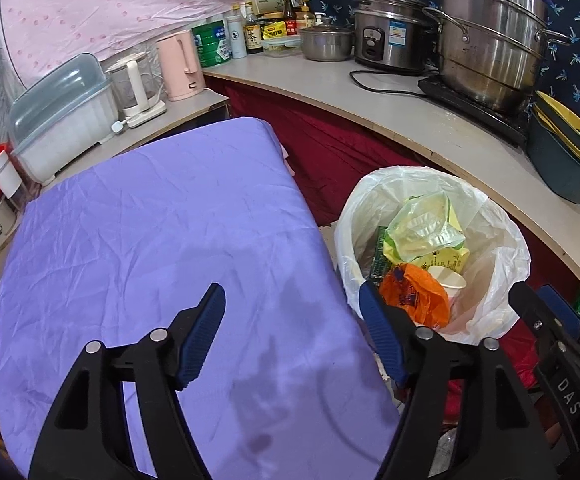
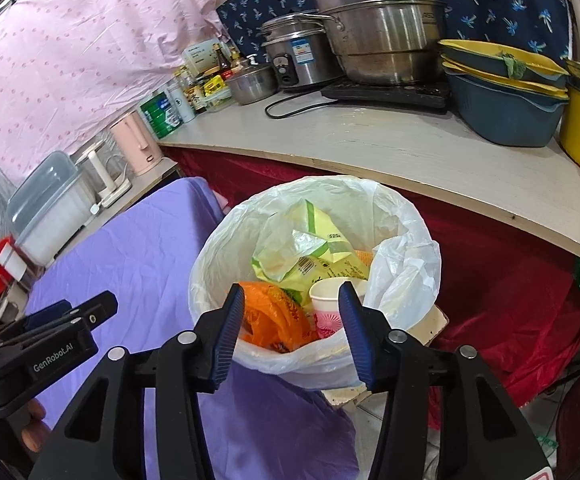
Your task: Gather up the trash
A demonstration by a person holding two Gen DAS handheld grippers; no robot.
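Both grippers are hanging out above the scene, pointed forward and tilted down, and neither has anything in it. The left gripper (image 1: 292, 312) sits over the purple cloth (image 1: 149, 240) that covers the table, jaws spread wide, with its right-hand finger (image 1: 382, 340) reaching past the cloth's edge toward the bin. The right gripper (image 2: 290, 320) hovers right over the near rim of the trash bin (image 2: 402, 248), also spread wide with nothing between its fingers.

The trash is already in the white-bagged bin. In the right wrist view there's a yellow-green wrapper (image 2: 310, 248) around 12 o'clock in the bin, an orange plastic bag (image 2: 269, 312) at about 8 o'clock, and a paper cup (image 2: 326, 300) lying next to it around 6 o'clock, just between the fingertips from this angle. The bin sits just beside the purple cloth, at roughly 3 o'clock from it in the left wrist view.

Behind it all, at 12 to 2 o'clock, the curved counter (image 2: 370, 140) holds a big steel steamer pot (image 2: 382, 20) and a rice cooker (image 2: 294, 56).
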